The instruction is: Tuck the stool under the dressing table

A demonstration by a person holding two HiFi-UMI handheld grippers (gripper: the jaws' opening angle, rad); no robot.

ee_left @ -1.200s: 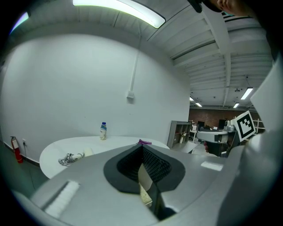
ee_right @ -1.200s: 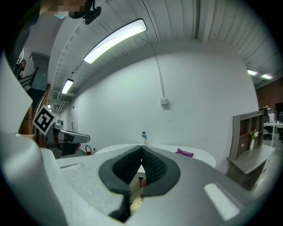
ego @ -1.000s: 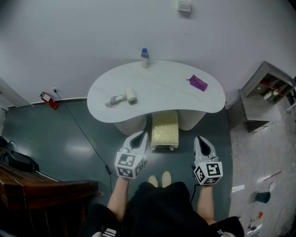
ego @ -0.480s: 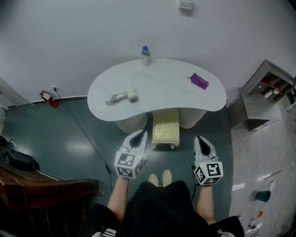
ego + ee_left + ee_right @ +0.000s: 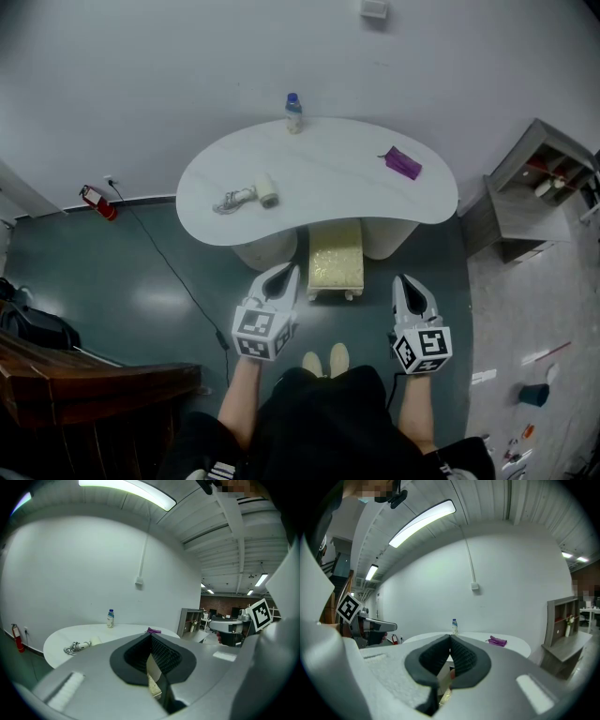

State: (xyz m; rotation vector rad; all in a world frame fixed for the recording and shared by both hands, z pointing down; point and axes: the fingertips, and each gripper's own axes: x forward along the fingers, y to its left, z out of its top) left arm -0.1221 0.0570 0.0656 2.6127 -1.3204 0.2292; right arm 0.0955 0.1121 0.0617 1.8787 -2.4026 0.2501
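Cream stool (image 5: 336, 261) unmoved, half under dressing table (image 5: 328, 178), left gripper (image 5: 288, 273), right gripper (image 5: 405, 280) both closed

No legible txt, bottle (image 5: 293, 113) label too small

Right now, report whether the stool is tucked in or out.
Partly out: the stool mostly shows in front of the dressing table.

A plain white wall (image 5: 187, 66) rises ahead of the jaws, with a small white wall box (image 5: 374, 10) high on it. Beneath them lies a glossy dark teal floor (image 5: 141, 281). A grey open shelf unit (image 5: 539, 187) stands to their right and a red fire extinguisher (image 5: 98, 203) far to their left. A long ceiling strip light (image 5: 422, 522) glows overhead.
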